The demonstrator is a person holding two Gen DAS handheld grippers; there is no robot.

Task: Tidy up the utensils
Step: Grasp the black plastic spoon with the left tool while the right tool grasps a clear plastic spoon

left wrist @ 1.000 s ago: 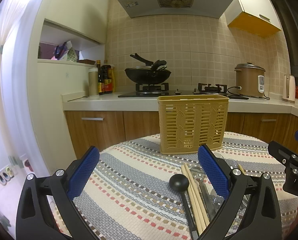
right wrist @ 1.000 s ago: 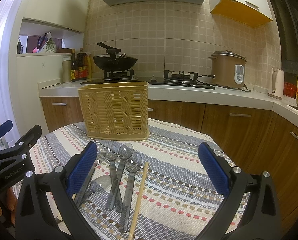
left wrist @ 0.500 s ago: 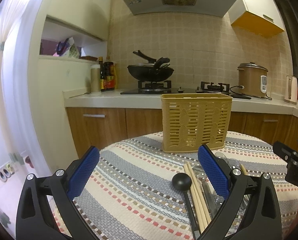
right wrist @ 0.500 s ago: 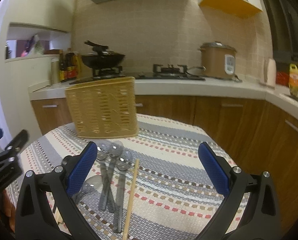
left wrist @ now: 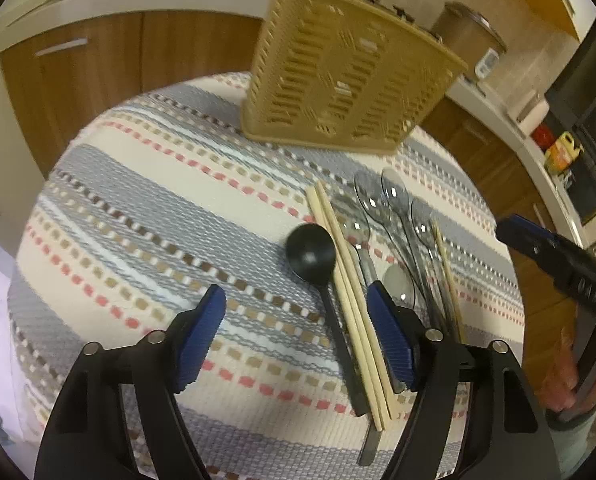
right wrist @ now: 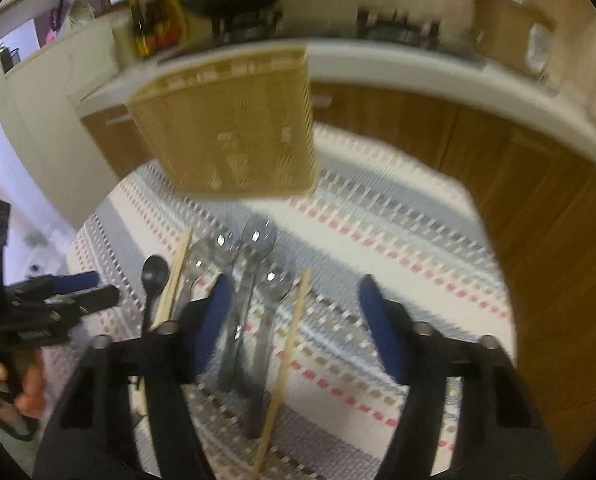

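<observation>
— Both cameras have tipped down since the earlier pictures: the hood and wall tiles are gone from view and the striped tablecloth point(left wrist: 146, 216) fills most of each frame. What about the jaws?

— On both grippers they have just been closing, and nothing sits between either pair. The left gripper point(left wrist: 296, 334) is released, its blue pads over bare cloth at lower centre of the left wrist view. The right gripper point(right wrist: 294, 320) is likewise released, at lower centre of its own blurred view.

— Where do the utensils lie from the left tool?

— Just to the right of its opening. The black spoon point(left wrist: 310, 254) has its bowl above the right pad and its handle running down beside that pad. A pair of chopsticks point(left wrist: 347, 288) lies touching it on the right, passing under the right finger. Further right are the clear spoons point(left wrist: 393, 200) and a single chopstick point(left wrist: 445, 264).

— And from the right tool?

— The clear spoons point(right wrist: 254, 240) sit above and behind its left pad. The single chopstick point(right wrist: 288, 344) runs down through the left part of the opening, on the cloth, not gripped. The black spoon point(right wrist: 155, 274) is off to the left.

— The holder?

— The tan basket point(left wrist: 345, 68) stands at upper centre, beyond the utensils, apart from both tools. In the right view the basket point(right wrist: 234, 128) is upper centre-left.
</observation>
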